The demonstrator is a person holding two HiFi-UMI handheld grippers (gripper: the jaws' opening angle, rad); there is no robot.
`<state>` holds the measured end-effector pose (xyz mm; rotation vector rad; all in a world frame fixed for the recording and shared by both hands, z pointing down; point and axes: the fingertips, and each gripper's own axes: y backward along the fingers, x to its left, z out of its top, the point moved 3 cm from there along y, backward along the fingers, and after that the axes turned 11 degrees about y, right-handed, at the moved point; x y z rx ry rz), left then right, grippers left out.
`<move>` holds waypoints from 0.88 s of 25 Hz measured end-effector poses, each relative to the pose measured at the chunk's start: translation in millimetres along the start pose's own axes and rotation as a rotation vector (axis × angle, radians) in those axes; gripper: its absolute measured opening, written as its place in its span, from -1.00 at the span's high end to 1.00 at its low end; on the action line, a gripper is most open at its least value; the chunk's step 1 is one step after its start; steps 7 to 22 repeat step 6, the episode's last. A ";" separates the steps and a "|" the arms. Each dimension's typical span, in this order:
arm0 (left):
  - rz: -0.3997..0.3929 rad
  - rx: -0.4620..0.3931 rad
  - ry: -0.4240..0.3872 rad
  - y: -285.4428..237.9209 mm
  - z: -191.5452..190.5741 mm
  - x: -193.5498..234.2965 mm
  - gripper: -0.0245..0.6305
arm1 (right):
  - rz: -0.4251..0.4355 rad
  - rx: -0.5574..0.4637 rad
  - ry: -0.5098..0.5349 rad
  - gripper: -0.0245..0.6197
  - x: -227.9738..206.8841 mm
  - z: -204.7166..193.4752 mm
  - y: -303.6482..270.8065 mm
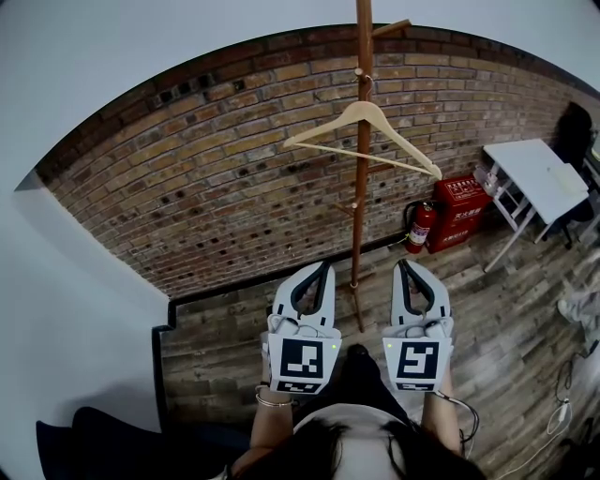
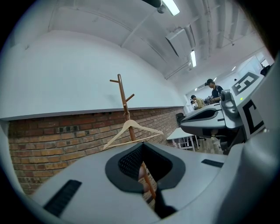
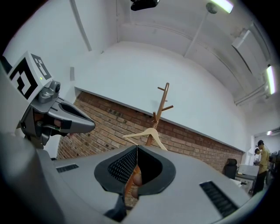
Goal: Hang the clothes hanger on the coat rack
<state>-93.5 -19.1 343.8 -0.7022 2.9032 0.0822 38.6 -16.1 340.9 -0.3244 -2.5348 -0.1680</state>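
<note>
I hold my white-and-grey two-jaw left gripper (image 1: 317,270) and the matching right gripper (image 1: 409,268) side by side, a little apart, in front of my chest, both pointing level ahead. Each pair of jaws is pressed together, with nothing between them. My left forearm (image 1: 270,427) and right forearm (image 1: 441,424) run straight behind them.

Bright ceiling tube lights (image 2: 170,6), strong fisheye bending (black corners), foreground perhaps soft.

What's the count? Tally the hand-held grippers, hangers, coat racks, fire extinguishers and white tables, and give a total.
Hand-held grippers: 2 (left hand-held gripper, right hand-held gripper)
Hanger: 1
Coat rack: 1
Fire extinguisher: 1
White table: 1
Total: 6
</note>
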 end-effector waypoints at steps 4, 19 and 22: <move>-0.004 -0.006 0.012 -4.4 -0.7 1.5 0.89 | 0.007 0.011 -0.021 0.80 -0.4 -1.6 -2.4; -0.009 -0.008 0.015 -7.5 -2.2 1.8 0.90 | 0.006 0.005 -0.032 0.80 -0.9 -1.7 -4.8; -0.009 -0.008 0.015 -7.5 -2.2 1.8 0.90 | 0.006 0.005 -0.032 0.80 -0.9 -1.7 -4.8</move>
